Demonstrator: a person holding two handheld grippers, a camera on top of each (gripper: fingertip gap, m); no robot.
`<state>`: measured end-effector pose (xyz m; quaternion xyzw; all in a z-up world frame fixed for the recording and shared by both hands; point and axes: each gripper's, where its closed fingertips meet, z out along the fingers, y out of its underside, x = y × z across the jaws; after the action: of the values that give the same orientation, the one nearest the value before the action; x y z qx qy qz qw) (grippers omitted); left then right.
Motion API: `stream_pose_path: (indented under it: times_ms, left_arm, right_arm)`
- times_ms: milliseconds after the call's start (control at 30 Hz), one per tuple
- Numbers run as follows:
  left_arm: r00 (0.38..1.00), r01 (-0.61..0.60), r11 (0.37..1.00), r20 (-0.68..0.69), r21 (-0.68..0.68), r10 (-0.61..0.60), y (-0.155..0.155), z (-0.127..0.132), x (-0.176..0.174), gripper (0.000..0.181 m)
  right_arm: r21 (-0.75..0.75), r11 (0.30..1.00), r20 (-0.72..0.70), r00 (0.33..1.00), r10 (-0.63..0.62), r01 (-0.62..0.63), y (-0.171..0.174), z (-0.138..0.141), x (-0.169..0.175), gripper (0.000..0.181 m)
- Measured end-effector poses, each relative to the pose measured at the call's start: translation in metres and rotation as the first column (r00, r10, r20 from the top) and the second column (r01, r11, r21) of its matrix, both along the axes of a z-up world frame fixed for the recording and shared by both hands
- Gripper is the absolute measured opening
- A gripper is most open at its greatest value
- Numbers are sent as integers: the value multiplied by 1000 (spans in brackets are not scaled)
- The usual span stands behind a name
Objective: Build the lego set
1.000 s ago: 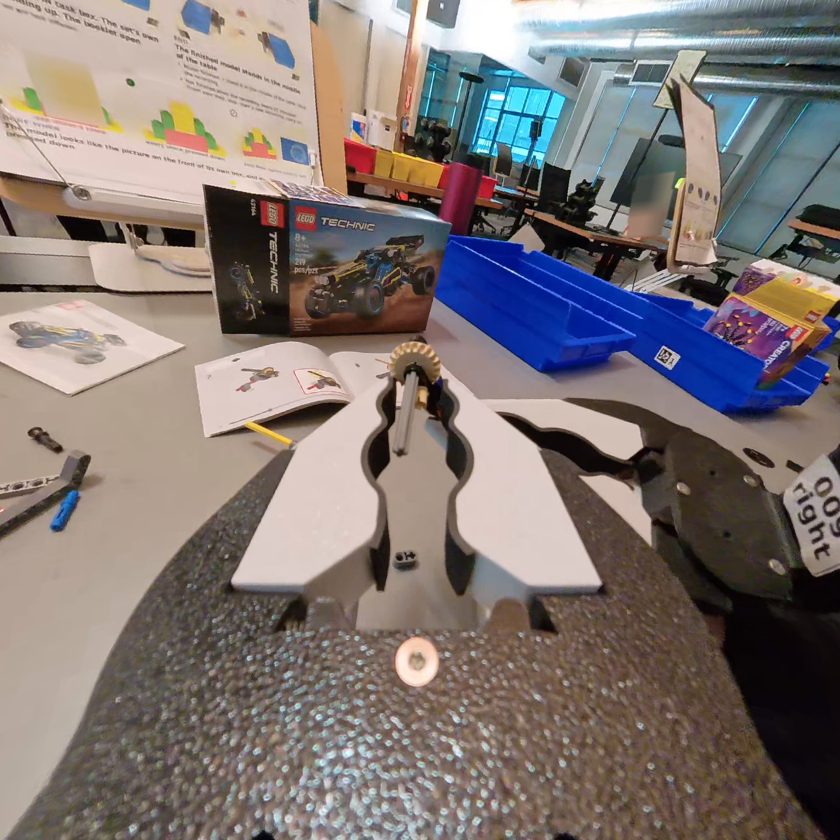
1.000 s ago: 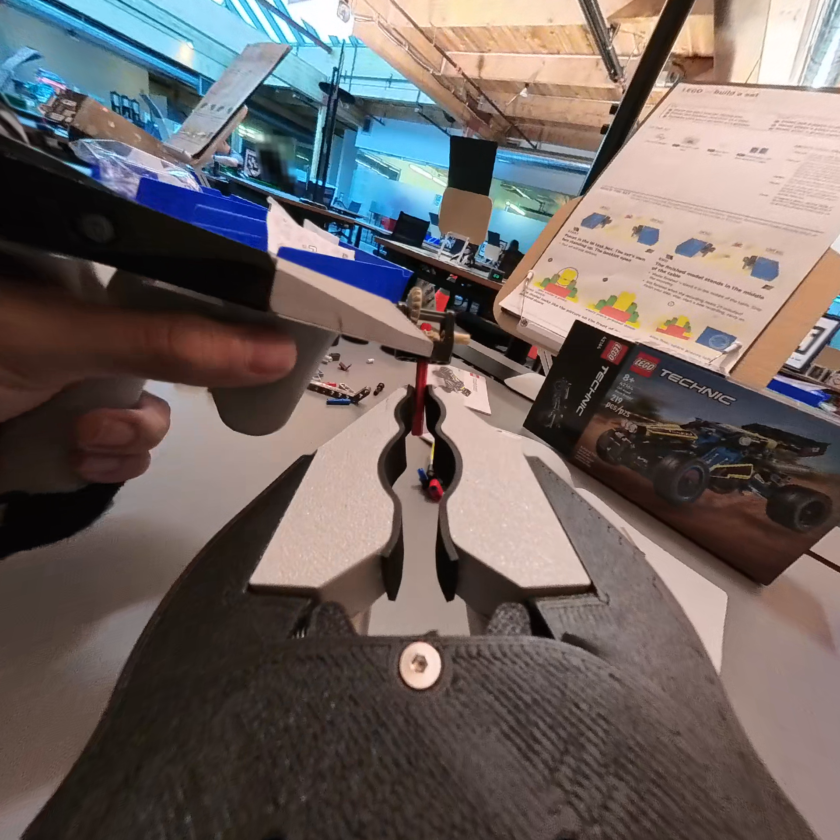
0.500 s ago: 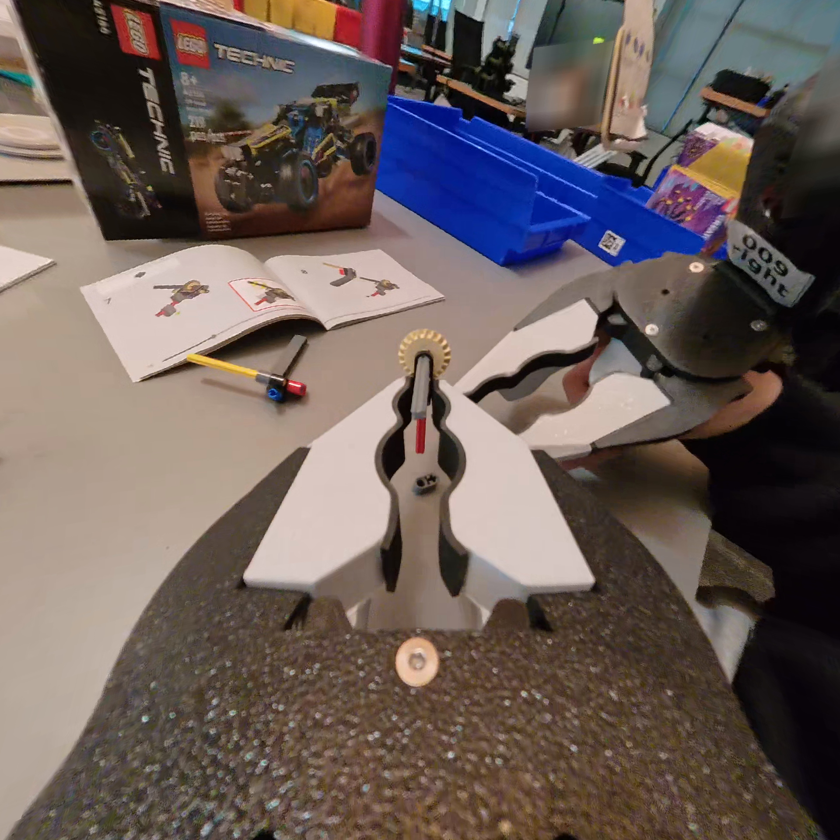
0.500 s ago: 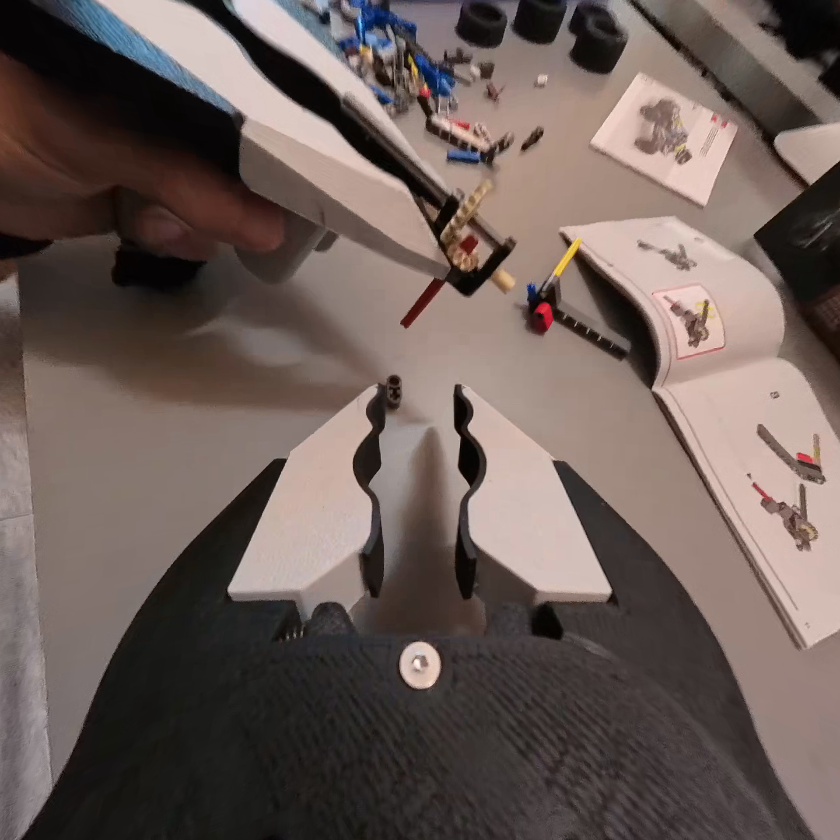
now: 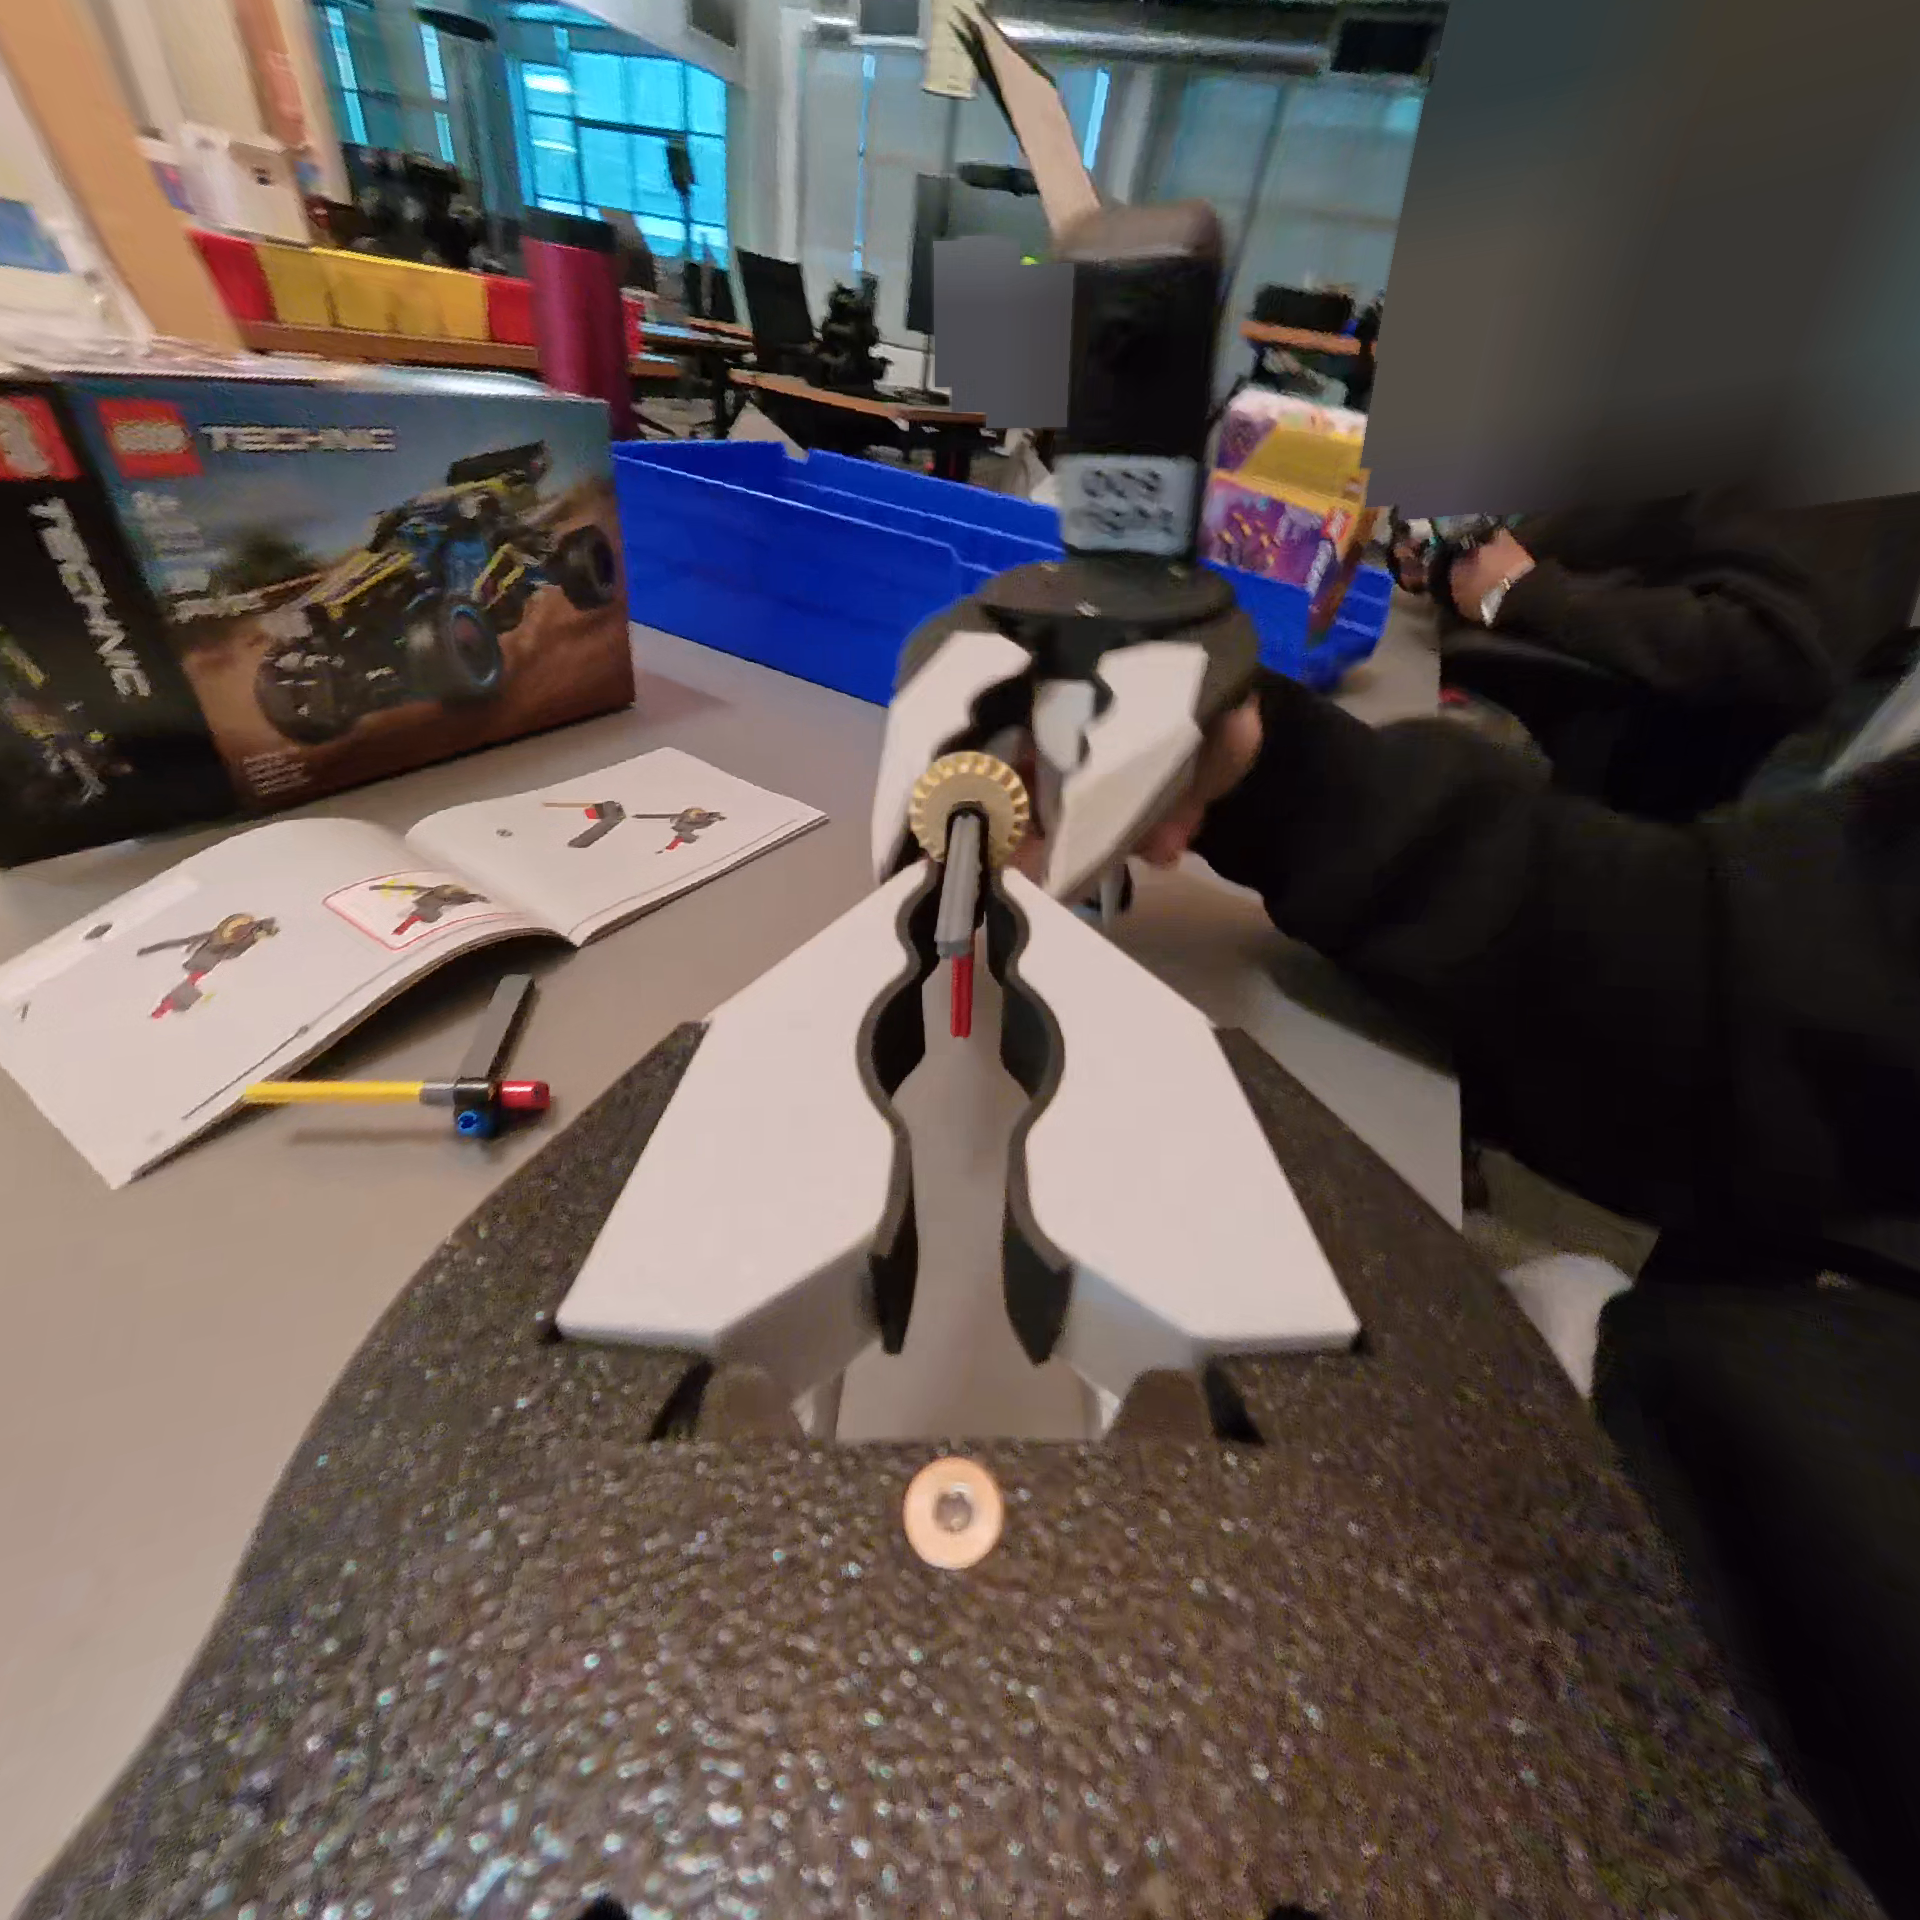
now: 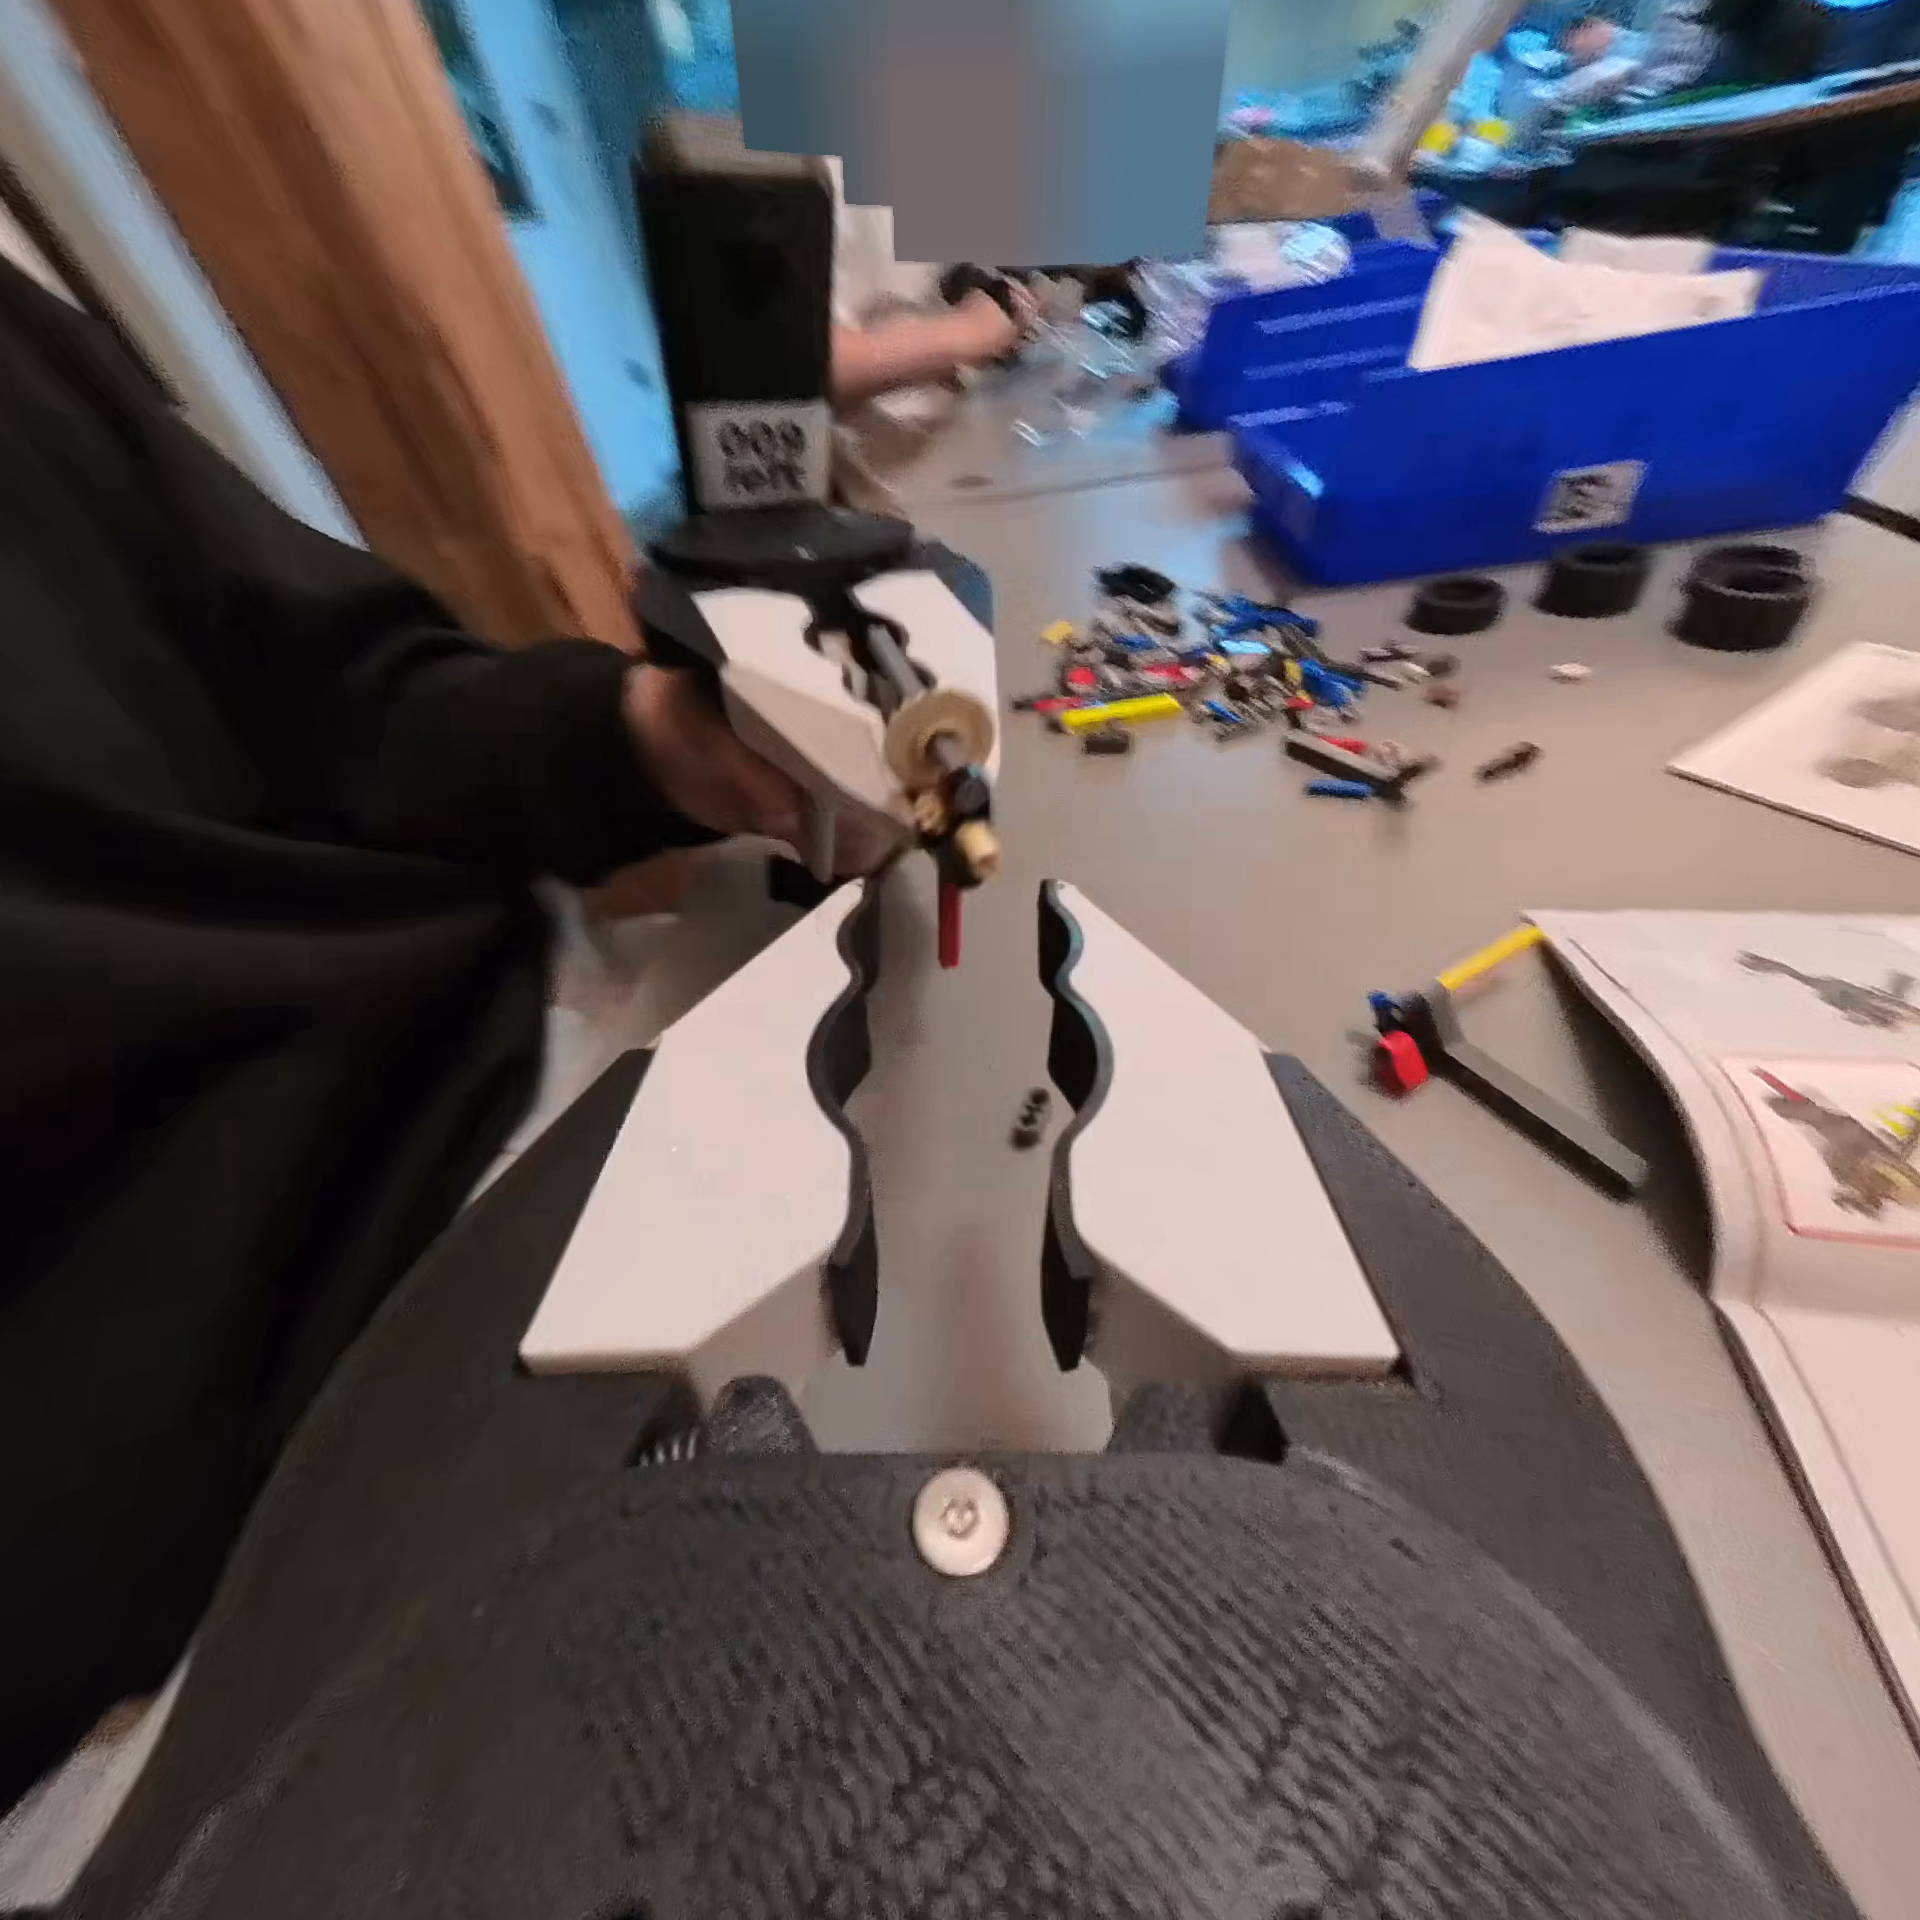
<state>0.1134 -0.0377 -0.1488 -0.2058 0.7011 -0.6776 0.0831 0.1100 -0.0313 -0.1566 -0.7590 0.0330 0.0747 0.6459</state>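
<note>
My left gripper (image 5: 961,883) is shut on a small gear assembly held above the table: a tan gear (image 5: 968,805) on a grey axle (image 5: 958,899), with a red axle (image 5: 961,997) hanging below. My right gripper (image 6: 956,899) is open and empty, facing the left one tip to tip. In the right wrist view the left gripper (image 6: 914,810) holds the tan gear (image 6: 935,732), and the red axle (image 6: 948,930) hangs just before my right gripper's open jaws. The right gripper's fingers (image 5: 1132,748) stand spread behind the gear. A small black piece (image 6: 1029,1117) lies on the table below.
An open instruction booklet (image 5: 343,935) lies left, with a yellow-axle subassembly (image 5: 457,1091) beside it and the set's box (image 5: 312,592) behind. A pile of loose parts (image 6: 1195,675), black tyres (image 6: 1725,597) and blue bins (image 6: 1558,436) lie farther off. A person's dark sleeve (image 5: 1558,935) crosses the right. The tips of both grippers are at nearly the same place. It is some 9 cm from my right tips to the small black piece (image 6: 1029,1117).
My right gripper has swung up from looking down at the table to face the left gripper, its open jaws now close to the red axle. The left gripper keeps its hold on the assembly.
</note>
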Motion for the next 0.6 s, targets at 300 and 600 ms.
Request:
stream_pose_path:
  times_ms: [300,600]
  left_arm:
    - [999,37,992,18,118,-39,-4,-18,-7,7]
    - [999,-21,834,33,551,3,20,-54,-3,35]
  right_arm:
    - [-79,932,-8,935,355,-354,-3,-1,-6,7]
    - [-328,771,-22,820,571,-546,3,-26,1,6]
